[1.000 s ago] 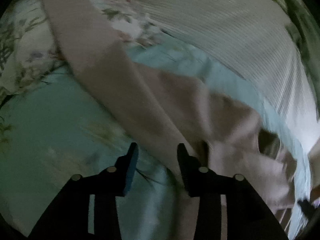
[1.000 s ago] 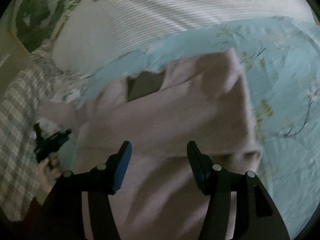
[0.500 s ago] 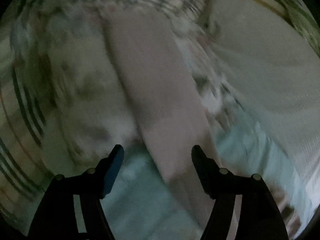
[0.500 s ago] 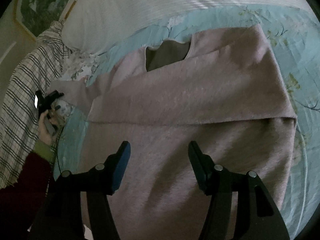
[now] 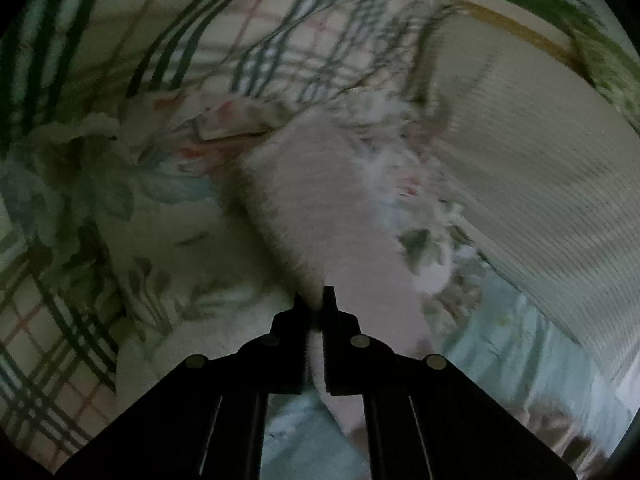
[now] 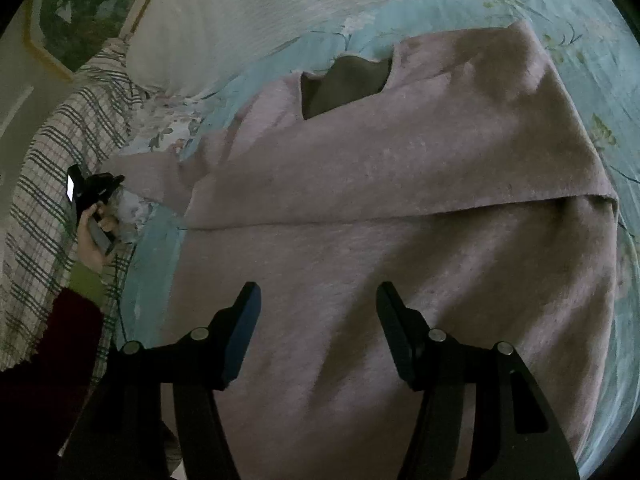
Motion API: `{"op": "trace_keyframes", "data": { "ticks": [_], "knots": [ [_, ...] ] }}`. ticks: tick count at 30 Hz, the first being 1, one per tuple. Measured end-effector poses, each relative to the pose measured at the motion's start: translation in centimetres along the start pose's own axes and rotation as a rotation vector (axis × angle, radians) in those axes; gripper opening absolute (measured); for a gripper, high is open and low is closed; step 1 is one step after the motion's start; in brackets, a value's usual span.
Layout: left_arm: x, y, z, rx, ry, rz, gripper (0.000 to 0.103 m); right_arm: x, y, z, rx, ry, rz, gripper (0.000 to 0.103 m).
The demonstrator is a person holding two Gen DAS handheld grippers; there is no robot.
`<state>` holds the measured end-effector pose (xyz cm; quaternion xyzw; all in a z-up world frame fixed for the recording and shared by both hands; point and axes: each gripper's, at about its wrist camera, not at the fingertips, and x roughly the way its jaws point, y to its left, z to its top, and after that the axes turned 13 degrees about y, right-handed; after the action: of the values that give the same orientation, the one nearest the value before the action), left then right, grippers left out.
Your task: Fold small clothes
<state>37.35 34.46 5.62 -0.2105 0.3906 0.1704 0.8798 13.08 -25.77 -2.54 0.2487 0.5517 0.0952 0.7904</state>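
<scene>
A fuzzy, pale pink knitted sweater (image 6: 400,208) lies spread on the light blue, flower-printed bed sheet (image 6: 592,32), with its dark-lined neck opening (image 6: 344,84) toward the white ribbed pillow (image 6: 280,12). The far part of the body is folded over the near part, and the fold's edge runs straight across the sweater, just beyond the tips of the right claw (image 6: 318,300).

The right claw hangs over the near part of the sweater with its two black fingers wide apart and nothing between them.

The sweater's long pink sleeve (image 5: 340,208) stretches away from the body toward the checked blanket (image 5: 120,40), lying across a white floral cloth (image 5: 168,248). The left claw (image 5: 314,304) is closed almost completely, with an edge of this sleeve pinched between its fingers. In the right wrist view the same claw (image 6: 94,188) shows small at the outer end of the sleeve (image 6: 148,176), beside the checked blanket (image 6: 48,184), held by the person's left hand (image 6: 94,236) in a dark red cuffed sleeve.

The white ribbed pillow (image 5: 532,184) rises next to the sleeve on the side away from the floral cloth.
</scene>
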Motion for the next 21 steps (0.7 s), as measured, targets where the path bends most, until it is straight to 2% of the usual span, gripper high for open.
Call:
{"op": "trace_keyframes", "data": {
  "ticks": [7,14,18,21],
  "knots": [
    [-3.3,-6.2,-5.4,0.141,-0.009,-0.149,0.003,-1.5,0.1,-0.9,0.004,-0.032,0.026,0.061],
    [-7.8,-15.2,-14.3,0.364,0.018,-0.321,0.003,-3.5,-0.9,-1.9,0.039,-0.08,0.032,0.061],
    [-9.4,-21.0,-19.8,0.473,0.074,-0.443,0.003,-4.9,-2.0,-2.4,0.062,-0.106,0.03,0.061],
    [-10.0,-25.1,-23.9,0.562,0.111,-0.493,0.003,-5.9,-2.9,-2.9,0.077,-0.126,0.025,0.061]
  ]
}}
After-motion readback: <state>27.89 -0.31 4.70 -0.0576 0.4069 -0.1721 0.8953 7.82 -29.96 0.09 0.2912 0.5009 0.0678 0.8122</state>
